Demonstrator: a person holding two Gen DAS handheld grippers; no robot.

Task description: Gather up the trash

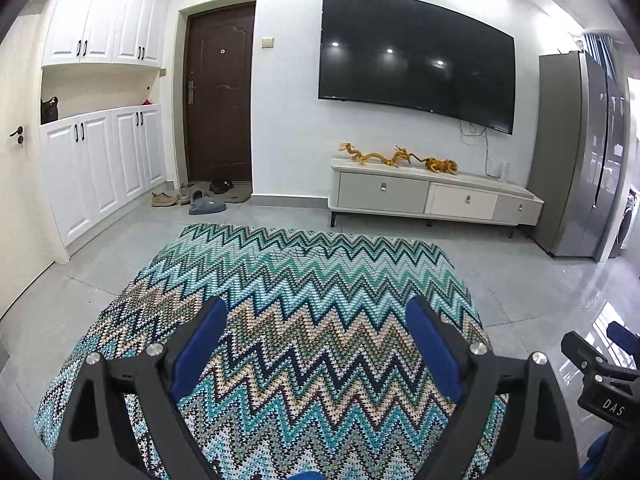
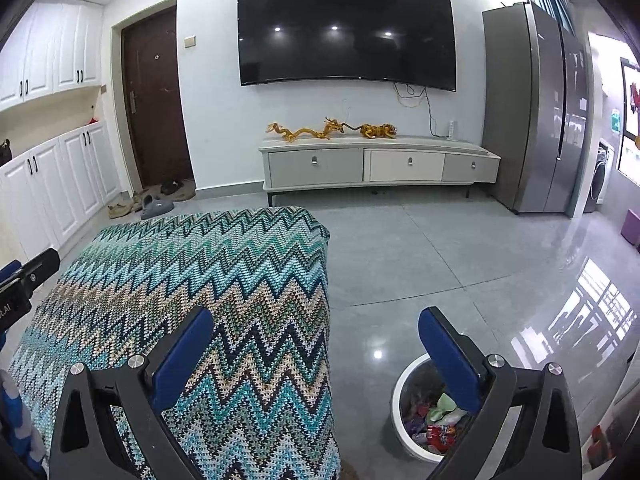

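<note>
A white trash bin [image 2: 400, 390] stands on the grey floor to the right of the table, with several colourful wrappers [image 2: 438, 426] inside it. My right gripper [image 2: 316, 322] is open with nothing between its blue pads [image 2: 182, 356]; it hangs over the table's right edge, its right finger above the bin. My left gripper [image 1: 318, 312] is open and empty over the zigzag-patterned cloth [image 1: 280, 300] on the table. No loose trash shows on the cloth. The right gripper's black body [image 1: 600, 380] shows at the right edge of the left wrist view.
A low TV cabinet [image 1: 432, 196] with golden dragon figures [image 1: 396, 156] stands under a wall-mounted TV [image 1: 416, 60]. A grey fridge [image 2: 536, 112] is at the right, white cupboards [image 1: 100, 168] and a brown door [image 1: 220, 100] with shoes [image 1: 192, 198] at the left.
</note>
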